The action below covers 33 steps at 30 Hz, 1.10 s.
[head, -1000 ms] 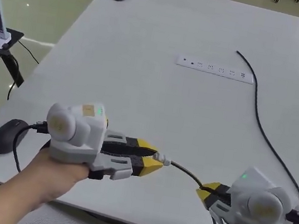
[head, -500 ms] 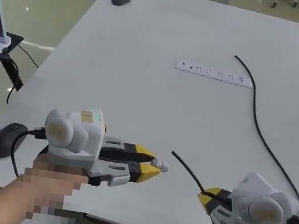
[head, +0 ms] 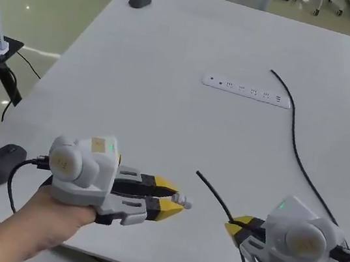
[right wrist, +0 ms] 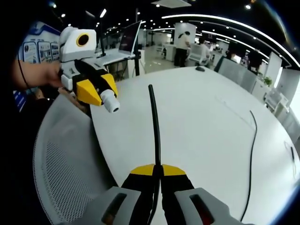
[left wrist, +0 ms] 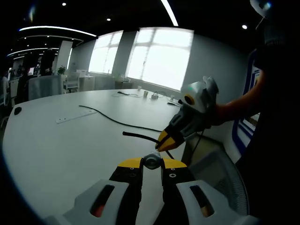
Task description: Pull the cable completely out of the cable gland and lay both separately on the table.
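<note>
Two pieces are apart: my left gripper point(head: 174, 203), lower centre of the head view, pinches its yellow jaws on the small pale plastic cable gland point(head: 183, 202), and my right gripper point(head: 233, 224), lower right, clamps the thin black cable point(head: 213, 191) (free end pointing up-left, clear of the gland). Both hover above the white table point(head: 164, 116); I'd lower each flat, well apart, before opening.

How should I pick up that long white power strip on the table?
Grip the power strip around its middle, coming straight down from above, jaws across its narrow width. It lies flat on the table and is long and thin, so the two long edges are probably easiest to close on, and a middle hold should keep it level.
</note>
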Tool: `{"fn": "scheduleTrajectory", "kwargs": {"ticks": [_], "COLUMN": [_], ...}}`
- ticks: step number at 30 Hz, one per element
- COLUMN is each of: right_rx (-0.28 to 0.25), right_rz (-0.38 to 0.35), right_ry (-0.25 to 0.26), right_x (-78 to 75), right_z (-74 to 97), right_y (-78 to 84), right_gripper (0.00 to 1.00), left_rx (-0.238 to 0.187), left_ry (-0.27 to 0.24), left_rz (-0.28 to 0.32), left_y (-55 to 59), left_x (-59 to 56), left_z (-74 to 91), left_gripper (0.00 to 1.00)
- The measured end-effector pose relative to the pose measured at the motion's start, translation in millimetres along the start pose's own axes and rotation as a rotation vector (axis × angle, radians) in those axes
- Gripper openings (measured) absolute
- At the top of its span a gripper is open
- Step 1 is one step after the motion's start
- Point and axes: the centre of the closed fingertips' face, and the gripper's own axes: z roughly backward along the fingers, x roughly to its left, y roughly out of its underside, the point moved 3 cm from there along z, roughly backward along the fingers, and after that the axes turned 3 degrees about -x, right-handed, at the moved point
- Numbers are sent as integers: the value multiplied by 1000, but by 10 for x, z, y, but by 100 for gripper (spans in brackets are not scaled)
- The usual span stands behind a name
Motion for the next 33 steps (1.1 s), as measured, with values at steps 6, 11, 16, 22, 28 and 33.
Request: {"fn": "scheduleTrajectory", "kwargs": {"ticks": [6,11,16,22,28,33], "right_rx": [0,5,13,36,50,66], "right_rz": [24,34,54,62,44,53], "right_ry": [-6,-16,-17,-21,-17,-18], "right_x": [-27,-34,-47,-54,-86,-110], "right_z": [-96,-199,-293,-418,-591,-778], "right_y": [-169,-297,-408,-457,-547,-644], "right_gripper": [0,0,0,0,0,0], "left_rx": [-14,-18,-25,-27,-23,-18], "left_ry": [-1,-6,-15,-23,-31,-42], "left_rz": [31,40,51,57,63,81], "left_y": [53,108,138,186,295,378], "left_x": [36,68,135,218,298,391], "left_z": [51,94,149,227,336,443], "left_gripper": [15,15,15,15,15,15]}}
